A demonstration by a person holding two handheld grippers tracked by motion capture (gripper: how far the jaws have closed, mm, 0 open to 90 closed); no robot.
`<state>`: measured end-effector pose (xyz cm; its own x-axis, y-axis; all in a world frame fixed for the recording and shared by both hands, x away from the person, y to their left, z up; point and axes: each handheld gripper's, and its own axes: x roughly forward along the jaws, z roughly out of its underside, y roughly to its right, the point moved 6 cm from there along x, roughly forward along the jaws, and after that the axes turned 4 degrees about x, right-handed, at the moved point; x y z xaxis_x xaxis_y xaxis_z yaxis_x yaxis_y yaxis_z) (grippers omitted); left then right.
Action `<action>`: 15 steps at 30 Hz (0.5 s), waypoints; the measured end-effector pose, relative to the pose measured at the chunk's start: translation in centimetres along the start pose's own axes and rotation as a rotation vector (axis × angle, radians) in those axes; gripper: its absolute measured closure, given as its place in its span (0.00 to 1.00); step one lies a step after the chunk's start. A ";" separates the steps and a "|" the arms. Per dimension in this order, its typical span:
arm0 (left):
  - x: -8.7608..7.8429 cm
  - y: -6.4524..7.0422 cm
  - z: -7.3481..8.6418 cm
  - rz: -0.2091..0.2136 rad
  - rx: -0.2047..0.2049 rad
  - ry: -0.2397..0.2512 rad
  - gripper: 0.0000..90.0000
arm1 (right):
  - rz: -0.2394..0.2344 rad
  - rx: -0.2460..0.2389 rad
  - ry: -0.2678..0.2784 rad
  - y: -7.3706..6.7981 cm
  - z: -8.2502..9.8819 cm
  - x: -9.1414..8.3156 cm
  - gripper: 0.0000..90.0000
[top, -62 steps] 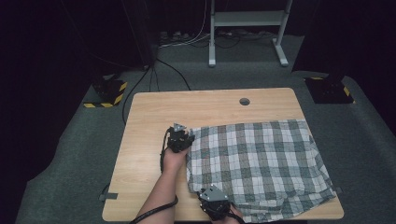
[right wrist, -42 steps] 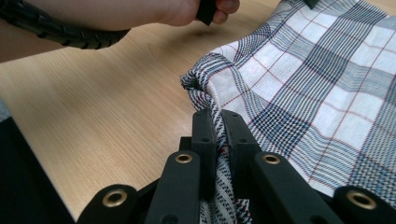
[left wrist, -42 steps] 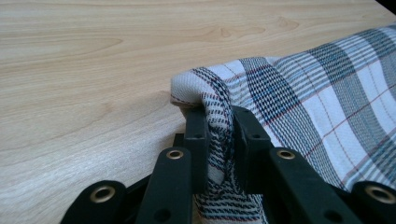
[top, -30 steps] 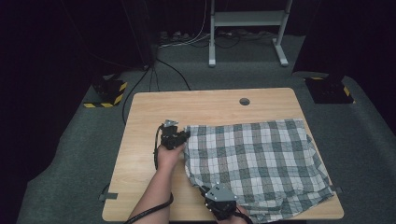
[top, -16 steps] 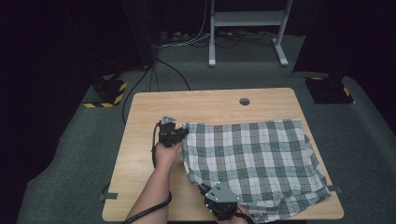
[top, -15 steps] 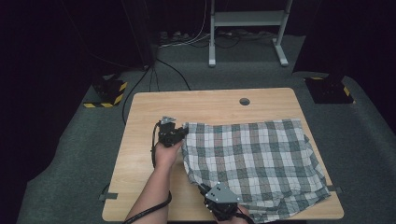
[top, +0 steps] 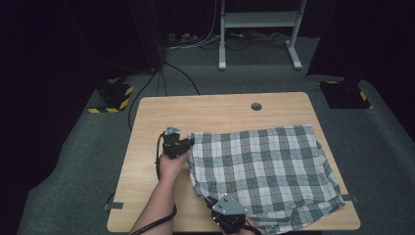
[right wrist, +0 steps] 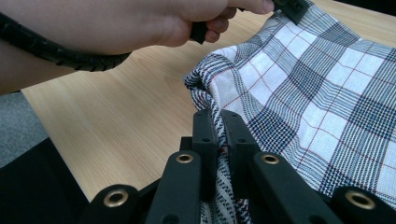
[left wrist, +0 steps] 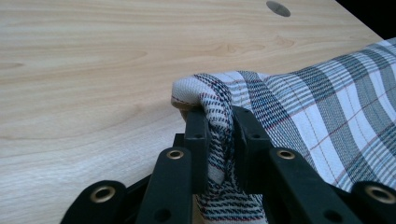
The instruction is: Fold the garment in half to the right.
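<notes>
A plaid cloth (top: 264, 166) in white, grey and dark green lies spread over the right half of the wooden table (top: 147, 147). My left gripper (top: 188, 143) is shut on the cloth's far left corner; in the left gripper view a fold of cloth (left wrist: 219, 116) is pinched between the black jaws of the left gripper (left wrist: 218, 122). My right gripper (top: 209, 200) is shut on the near left corner by the table's front edge. In the right gripper view the right gripper (right wrist: 218, 126) clamps a bunched edge of cloth (right wrist: 299, 84), with the other hand (right wrist: 140, 23) above.
A round cable hole (top: 256, 106) sits near the table's far edge. Bare wood lies left of the cloth. Black cables (top: 161, 73) run over the grey floor behind the table, where a white frame's legs (top: 222, 44) and two yellow-striped blocks (top: 112, 95) stand.
Since two seconds ago the left gripper has carried its cloth corner a little farther away and left, pulling the left edge straighter. Over the last half second both grippers stay put.
</notes>
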<state>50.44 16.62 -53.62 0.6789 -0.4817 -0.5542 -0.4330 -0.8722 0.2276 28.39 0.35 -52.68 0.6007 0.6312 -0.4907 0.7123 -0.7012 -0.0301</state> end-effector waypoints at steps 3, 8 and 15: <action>-0.5 -0.3 -0.3 -0.006 0.008 0.008 0.87 | -0.006 -0.008 0.006 -0.3 -0.3 0.1 0.94; -2.1 -1.2 -0.7 -0.027 0.021 0.016 0.87 | -0.026 -0.028 0.014 -1.4 -1.5 0.4 0.95; -5.1 -3.6 0.1 -0.059 0.003 -0.005 0.88 | -0.086 -0.042 0.013 -3.9 -3.0 1.3 0.95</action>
<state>48.51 22.22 -51.69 0.7004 -0.4290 -0.5705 -0.3944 -0.8987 0.1918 27.48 4.89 -50.54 0.5414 0.6928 -0.4763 0.7758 -0.6300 -0.0345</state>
